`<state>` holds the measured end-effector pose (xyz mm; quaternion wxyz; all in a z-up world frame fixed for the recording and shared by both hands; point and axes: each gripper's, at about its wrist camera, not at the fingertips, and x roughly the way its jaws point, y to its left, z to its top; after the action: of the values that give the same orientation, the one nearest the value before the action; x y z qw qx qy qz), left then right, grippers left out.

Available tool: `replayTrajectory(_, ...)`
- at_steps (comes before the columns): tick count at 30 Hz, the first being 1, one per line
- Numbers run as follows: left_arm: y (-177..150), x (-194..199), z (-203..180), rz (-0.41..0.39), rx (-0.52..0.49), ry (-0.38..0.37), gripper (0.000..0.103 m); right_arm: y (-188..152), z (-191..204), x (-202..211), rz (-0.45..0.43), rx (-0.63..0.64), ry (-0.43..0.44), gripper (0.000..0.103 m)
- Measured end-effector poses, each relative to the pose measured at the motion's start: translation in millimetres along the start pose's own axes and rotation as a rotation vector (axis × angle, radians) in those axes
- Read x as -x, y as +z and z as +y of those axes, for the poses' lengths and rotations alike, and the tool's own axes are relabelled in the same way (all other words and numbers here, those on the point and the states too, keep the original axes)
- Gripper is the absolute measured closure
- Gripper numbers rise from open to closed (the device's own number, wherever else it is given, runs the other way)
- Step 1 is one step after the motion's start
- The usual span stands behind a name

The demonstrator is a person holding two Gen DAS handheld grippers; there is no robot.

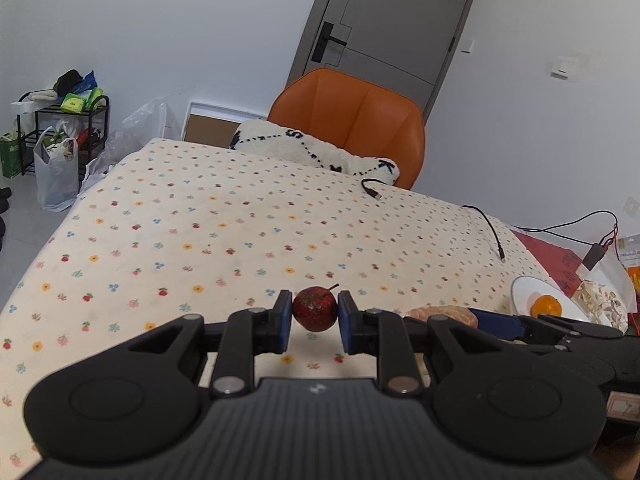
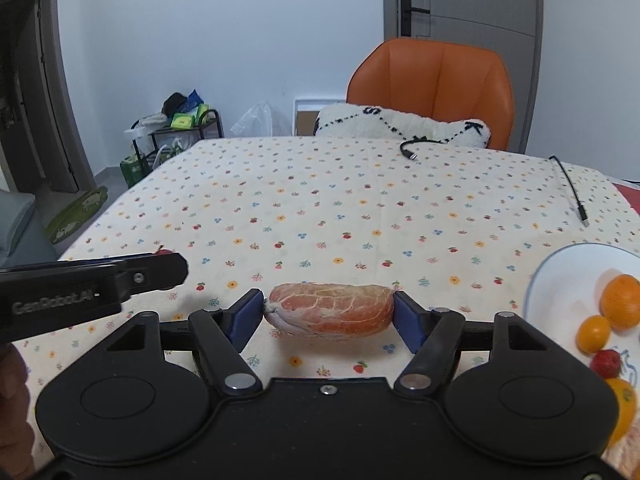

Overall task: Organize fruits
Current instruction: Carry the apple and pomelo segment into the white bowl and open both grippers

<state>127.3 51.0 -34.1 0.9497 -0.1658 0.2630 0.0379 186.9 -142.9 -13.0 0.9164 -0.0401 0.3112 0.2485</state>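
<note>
under both your grippers lies the table (image 2: 320, 208), in its flower-dotted cloth, with the orange chair (image 2: 436, 88) at its far end. just to the right of your right gripper (image 2: 329, 314) sits the white bowl (image 2: 560, 280), already holding an orange, smaller yellow fruits and a red berry. your right gripper is pinching a peeled grapefruit wedge (image 2: 330, 312) end to end, held over the cloth. your left gripper (image 1: 314, 316) is pressed in on a small red fruit (image 1: 315, 307), stalk up, held above the cloth. both pieces look picked up and not yet sorted, so the carry to the bowl seems the step in hand. next, swing the wedge right over the bowl's rim, set it down clear of the fruit inside, then bring the red fruit across without crowding the right gripper.
</note>
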Motion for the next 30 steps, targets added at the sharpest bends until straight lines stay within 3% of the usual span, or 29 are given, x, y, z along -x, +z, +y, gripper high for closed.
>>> replayTrajectory(16, 4, 3, -46, -0.016, -0.058, -0.059, 0.081, 5, -41, 56, -0.107, -0.080, -0.038, 0.036)
replayTrajectory(30, 3, -1, -84, -0.014, -0.102, -0.117, 0.081, -5, -77, 80, -0.135, -0.126, -0.098, 0.036)
